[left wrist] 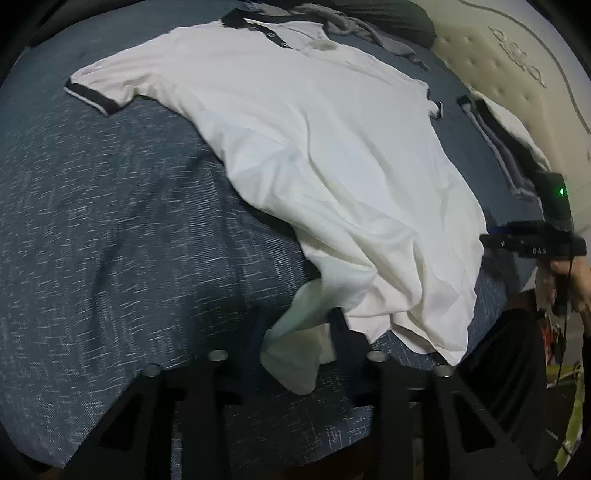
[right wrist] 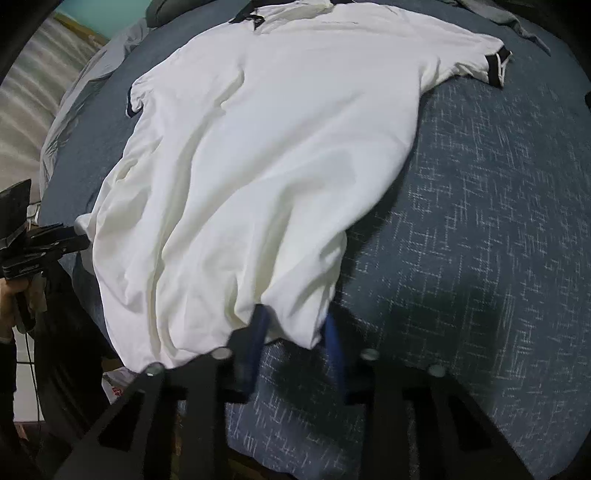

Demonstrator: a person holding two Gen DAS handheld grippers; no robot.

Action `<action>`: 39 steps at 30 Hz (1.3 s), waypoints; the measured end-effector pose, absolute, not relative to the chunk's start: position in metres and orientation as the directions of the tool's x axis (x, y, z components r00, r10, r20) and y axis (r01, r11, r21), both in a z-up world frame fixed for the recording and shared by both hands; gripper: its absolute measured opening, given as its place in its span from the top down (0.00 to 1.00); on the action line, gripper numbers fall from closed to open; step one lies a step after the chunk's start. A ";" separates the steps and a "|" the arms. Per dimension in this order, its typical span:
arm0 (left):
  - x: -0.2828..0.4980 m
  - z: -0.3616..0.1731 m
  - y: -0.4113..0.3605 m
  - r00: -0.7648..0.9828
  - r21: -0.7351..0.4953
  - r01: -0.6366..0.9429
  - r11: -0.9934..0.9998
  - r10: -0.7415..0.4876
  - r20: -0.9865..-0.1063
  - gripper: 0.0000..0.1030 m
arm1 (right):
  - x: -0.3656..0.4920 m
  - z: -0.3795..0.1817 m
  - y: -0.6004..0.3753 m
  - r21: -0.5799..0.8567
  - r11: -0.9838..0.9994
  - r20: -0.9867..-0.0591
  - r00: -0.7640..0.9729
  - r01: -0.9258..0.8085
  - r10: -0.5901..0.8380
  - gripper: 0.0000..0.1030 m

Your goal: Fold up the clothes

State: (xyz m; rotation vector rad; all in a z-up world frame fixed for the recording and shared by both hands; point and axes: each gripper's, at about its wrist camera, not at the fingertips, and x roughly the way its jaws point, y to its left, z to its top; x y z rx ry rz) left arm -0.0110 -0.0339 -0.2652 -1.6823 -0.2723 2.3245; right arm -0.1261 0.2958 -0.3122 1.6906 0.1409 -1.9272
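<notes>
The left gripper [left wrist: 295,332] holds its two black fingers apart, and the near left hem corner of the white short-sleeved polo shirt with black collar and cuff bands [left wrist: 314,147] lies between them; whether the fingers press on the cloth cannot be told. A loose flap of the hem hangs down over the near edge of the bed. The right gripper [right wrist: 295,325], with blue pads [right wrist: 258,332] on its fingers, is also spread, and the near right hem corner of the shirt sits in the gap, at the near edge of the bed; a firm grip cannot be told here either.

The shirt lies face up and wrinkled on the dark blue bed cover with a white woven fleck pattern [left wrist: 110,240], its hem toward the near edge and its collar toward the far edge. Both sleeves are spread out to the sides.

Beyond the collar, at the far edge of the bed, a crumpled grey garment [left wrist: 351,26] lies. At the right edge of the bed a folded dark and white garment [left wrist: 498,129] rests, next to the cream quilted mattress side [left wrist: 517,66].
</notes>
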 end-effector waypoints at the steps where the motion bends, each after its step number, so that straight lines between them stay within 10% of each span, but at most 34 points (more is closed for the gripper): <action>1: -0.011 -0.263 -0.034 -0.299 -0.297 -0.105 -0.949 0.315 -0.900 0.84 | -0.126 -0.310 0.297 0.284 -0.833 -0.937 -0.049 0.475 -0.347 0.87; 4: -0.009 -0.256 -0.033 -0.308 -0.291 -0.126 -0.949 0.316 -0.897 0.98 | -0.126 -0.299 0.302 0.297 -0.828 -0.924 -0.074 0.476 -0.374 0.93; 22: 0.017 -0.174 -0.101 -0.416 -0.223 -0.132 -0.966 0.258 -0.872 0.98 | -0.128 -0.176 0.366 0.341 -0.814 -0.859 -0.196 0.471 -0.473 0.96; 39: -0.025 -0.259 -0.132 -0.287 -0.305 0.046 -0.951 0.280 -0.916 0.97 | -0.180 -0.264 0.360 0.300 -0.911 -0.902 -0.228 0.284 -0.368 0.88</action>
